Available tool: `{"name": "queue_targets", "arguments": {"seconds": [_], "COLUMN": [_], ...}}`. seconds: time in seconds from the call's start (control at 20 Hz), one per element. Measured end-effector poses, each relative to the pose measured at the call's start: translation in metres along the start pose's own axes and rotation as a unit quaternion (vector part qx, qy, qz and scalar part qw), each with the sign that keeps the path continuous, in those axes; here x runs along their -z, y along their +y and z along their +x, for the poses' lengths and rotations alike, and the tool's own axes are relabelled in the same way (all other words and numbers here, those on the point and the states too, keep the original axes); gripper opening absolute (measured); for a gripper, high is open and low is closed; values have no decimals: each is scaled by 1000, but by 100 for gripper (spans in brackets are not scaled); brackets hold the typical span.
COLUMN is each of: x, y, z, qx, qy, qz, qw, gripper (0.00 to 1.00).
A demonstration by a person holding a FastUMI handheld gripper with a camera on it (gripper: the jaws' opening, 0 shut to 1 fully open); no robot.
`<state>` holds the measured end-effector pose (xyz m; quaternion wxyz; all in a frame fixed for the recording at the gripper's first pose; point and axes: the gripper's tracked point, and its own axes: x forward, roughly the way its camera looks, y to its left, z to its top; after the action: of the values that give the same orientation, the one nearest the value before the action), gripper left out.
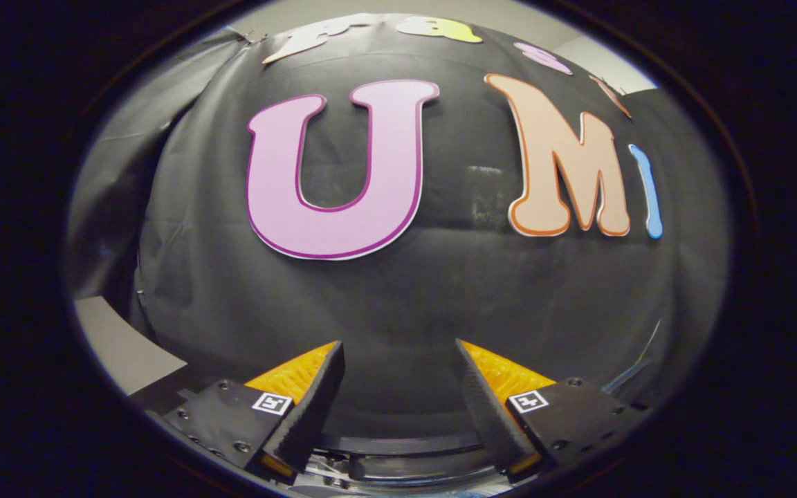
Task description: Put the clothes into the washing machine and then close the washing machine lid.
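A curved dark rim (398,443) shows low down between and just under the fingers, with a glossy, paler band beneath it — probably the top edge of the washing machine, though so little of it is in view that I cannot say whether its lid is up or down. The rim runs crosswise to the fingers, bowing from one finger to the other.

The gripper (398,349) is held level and aimed straight ahead, its two fingers spread wide with nothing between them — released, gripping nothing. Each finger slants inward toward its tip, and the tips stand well apart. A small square marker (272,403) sits on the left finger's mount, and a matching one on the right.

Beyond the fingertips hangs the black cloth wall (398,297), facing the gripper squarely and well clear of the tips, so there is open room ahead. Off to the left, below the cloth's edge, lies a pale flat surface (122,346). Above the cloth a strip of light wall (599,59) shows.
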<state>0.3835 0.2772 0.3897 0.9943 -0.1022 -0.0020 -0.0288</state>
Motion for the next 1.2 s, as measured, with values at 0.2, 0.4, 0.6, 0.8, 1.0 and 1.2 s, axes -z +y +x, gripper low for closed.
{"name": "queue_targets", "arguments": {"seconds": [0.2,0.4,0.6,0.8,1.0,1.2], "x": [-2,-3,2,2,7,13], "y": [0,0,-1,-1,-1,-2], "z": [-20,-33,-48,-61,-75,-82], "qx": [-2,-6,-5,-5,-4,-6], "qy": [-28,-43,-39,-56,-62,-54], "qz": [1,1,0,1,1,0], "qw": [1000,999,999,998,998,999], "gripper": [98,98,98,97,97,98]}}
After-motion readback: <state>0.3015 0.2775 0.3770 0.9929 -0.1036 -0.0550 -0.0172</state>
